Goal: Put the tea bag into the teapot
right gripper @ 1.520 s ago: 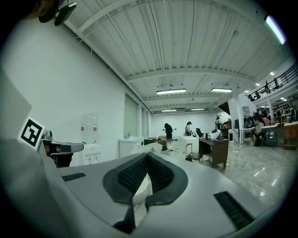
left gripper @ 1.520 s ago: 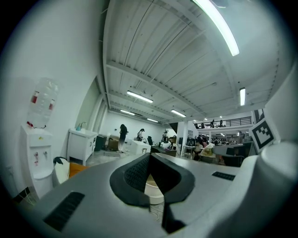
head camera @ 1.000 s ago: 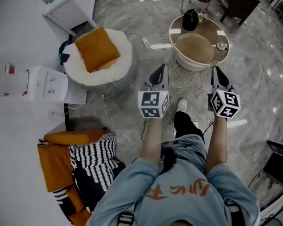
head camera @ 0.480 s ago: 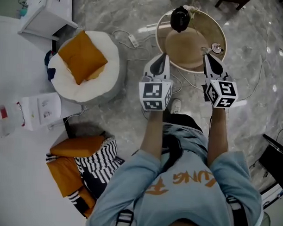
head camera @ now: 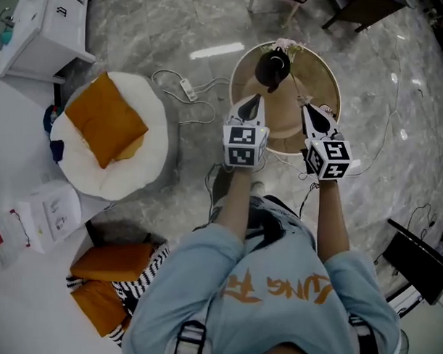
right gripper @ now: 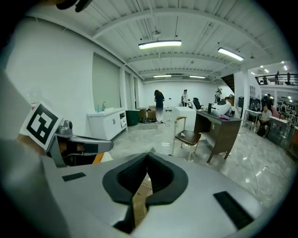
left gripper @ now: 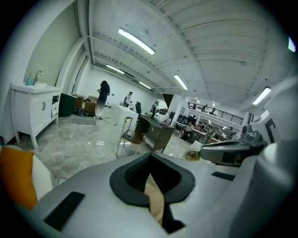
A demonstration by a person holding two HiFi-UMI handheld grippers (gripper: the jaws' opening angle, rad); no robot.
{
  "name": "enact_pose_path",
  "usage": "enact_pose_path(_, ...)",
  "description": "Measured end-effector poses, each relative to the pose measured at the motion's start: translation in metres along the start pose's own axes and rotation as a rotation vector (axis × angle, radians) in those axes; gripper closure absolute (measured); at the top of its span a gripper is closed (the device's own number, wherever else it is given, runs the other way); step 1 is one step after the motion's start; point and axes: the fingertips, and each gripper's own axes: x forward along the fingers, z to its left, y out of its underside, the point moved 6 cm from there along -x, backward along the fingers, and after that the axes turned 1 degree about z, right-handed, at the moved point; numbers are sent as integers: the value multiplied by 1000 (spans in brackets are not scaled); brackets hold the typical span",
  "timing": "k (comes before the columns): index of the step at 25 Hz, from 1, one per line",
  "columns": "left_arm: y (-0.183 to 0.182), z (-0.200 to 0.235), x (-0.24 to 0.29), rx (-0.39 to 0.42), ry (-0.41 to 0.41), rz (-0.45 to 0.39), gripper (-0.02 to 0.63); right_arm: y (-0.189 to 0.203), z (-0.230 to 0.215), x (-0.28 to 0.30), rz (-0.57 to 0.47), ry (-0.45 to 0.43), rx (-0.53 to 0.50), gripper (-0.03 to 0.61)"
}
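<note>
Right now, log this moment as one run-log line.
left gripper: shut, empty | right gripper: shut, empty | teapot: on round table, beyond both grippers | tea bag: not made out

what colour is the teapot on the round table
The teapot is black; it shows best in the head view.

1. The teapot (head camera: 272, 68) is dark, almost black, with a rounded body, and it stands upright.
2. It rests on the far part of a round tan surface (head camera: 323, 78), close to the far rim and slightly left of centre.
</note>
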Motion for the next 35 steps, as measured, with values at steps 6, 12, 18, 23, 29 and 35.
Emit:
enact_pose_path(6,-9,34,65,-3,46,74,589,6,-23,78,92,2,24,565)
enact_pose_path(12,0,53,111,10,54,113,589,24,-40,137,180,-8,25,565)
enact_pose_path(18,10,61,160,-2,96,161,589,32,-63,179,229,-1,2,565)
enact_pose_path(23,20,78,190,1,110,203,589,41,-75,214,279,2,-8,565)
enact_pose_path(29,32,101,216,-20,96,243,589,54,-89,259,334,-7,-40,565)
enact_pose_path(35,42,115,245,0,104,281,589,68,-101,297,391,-10,-72,565)
